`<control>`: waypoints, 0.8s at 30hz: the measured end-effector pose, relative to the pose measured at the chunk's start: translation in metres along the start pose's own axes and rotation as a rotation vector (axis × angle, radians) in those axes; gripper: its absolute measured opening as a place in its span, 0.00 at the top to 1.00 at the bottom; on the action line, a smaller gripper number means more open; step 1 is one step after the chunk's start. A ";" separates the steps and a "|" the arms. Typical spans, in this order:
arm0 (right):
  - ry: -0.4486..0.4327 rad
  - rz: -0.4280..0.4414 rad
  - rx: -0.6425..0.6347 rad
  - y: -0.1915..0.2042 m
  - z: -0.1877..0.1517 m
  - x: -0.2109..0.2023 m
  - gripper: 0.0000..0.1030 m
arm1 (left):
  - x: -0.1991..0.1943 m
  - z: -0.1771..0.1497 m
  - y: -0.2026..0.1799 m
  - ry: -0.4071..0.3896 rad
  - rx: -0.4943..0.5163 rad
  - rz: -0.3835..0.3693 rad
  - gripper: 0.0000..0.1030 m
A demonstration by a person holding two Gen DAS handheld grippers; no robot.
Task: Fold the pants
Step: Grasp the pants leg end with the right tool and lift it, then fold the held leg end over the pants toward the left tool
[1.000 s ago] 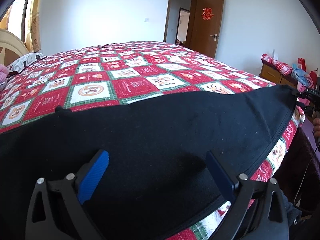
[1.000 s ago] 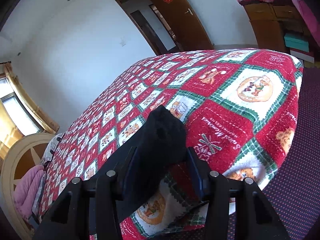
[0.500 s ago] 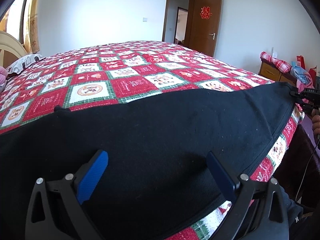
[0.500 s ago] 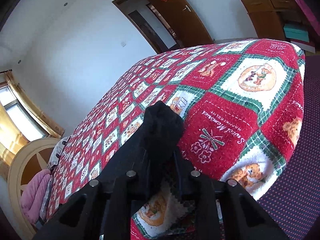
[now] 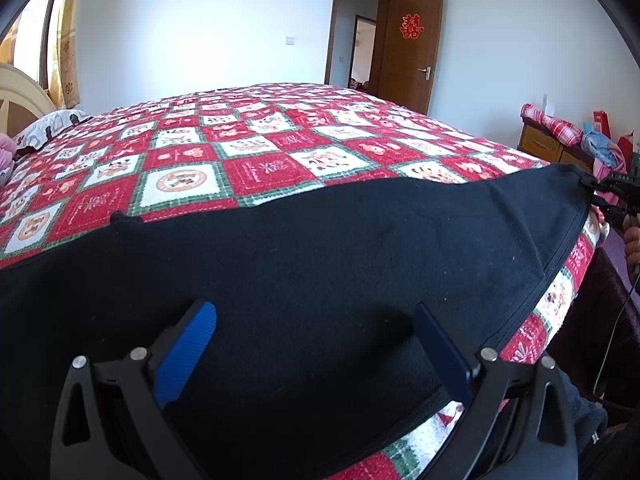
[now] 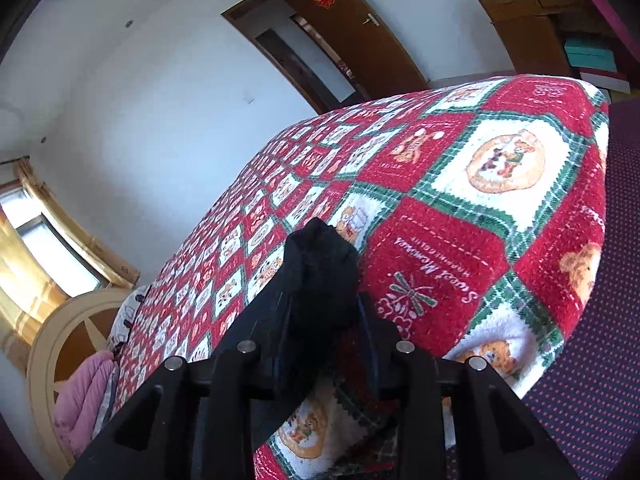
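Black pants [image 5: 320, 280] lie spread flat along the near edge of the bed, over a red, white and green patchwork blanket [image 5: 256, 152]. Left gripper [image 5: 316, 344]: jaws wide apart, blue pads [image 5: 186, 354] hovering over the cloth, nothing pinched between them. Right gripper [image 6: 324, 320]: jaws closed on a bunched corner of the pants [image 6: 320, 276], which sticks up past the fingertips. In the left wrist view that same corner sits at the far right end of the garment, at the blanket's edge, held by the right gripper [image 5: 612, 196]. Wooden door [image 5: 408, 44] open in the background.
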State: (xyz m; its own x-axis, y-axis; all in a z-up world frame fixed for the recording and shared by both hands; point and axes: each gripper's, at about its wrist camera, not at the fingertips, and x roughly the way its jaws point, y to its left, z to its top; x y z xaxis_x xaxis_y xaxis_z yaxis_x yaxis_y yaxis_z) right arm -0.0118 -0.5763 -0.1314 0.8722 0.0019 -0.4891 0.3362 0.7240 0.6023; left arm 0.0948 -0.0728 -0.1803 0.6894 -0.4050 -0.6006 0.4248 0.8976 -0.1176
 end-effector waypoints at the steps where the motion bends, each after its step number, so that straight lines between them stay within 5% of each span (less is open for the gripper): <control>1: 0.003 0.006 -0.012 0.003 0.000 0.000 0.82 | -0.003 0.000 0.003 -0.004 -0.017 0.000 0.02; 9: -0.068 0.010 -0.090 0.022 0.001 -0.012 0.85 | -0.018 -0.005 0.047 -0.031 -0.161 0.052 0.01; 24: -0.138 0.124 -0.377 0.112 -0.015 -0.031 0.86 | -0.033 -0.015 0.078 -0.040 -0.237 0.124 0.01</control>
State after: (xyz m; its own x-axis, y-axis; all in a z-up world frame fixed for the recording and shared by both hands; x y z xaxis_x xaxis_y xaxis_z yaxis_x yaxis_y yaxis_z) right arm -0.0067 -0.4848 -0.0577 0.9460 0.0310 -0.3227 0.0944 0.9259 0.3658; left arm 0.0964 0.0135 -0.1817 0.7522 -0.2916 -0.5910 0.1896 0.9546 -0.2296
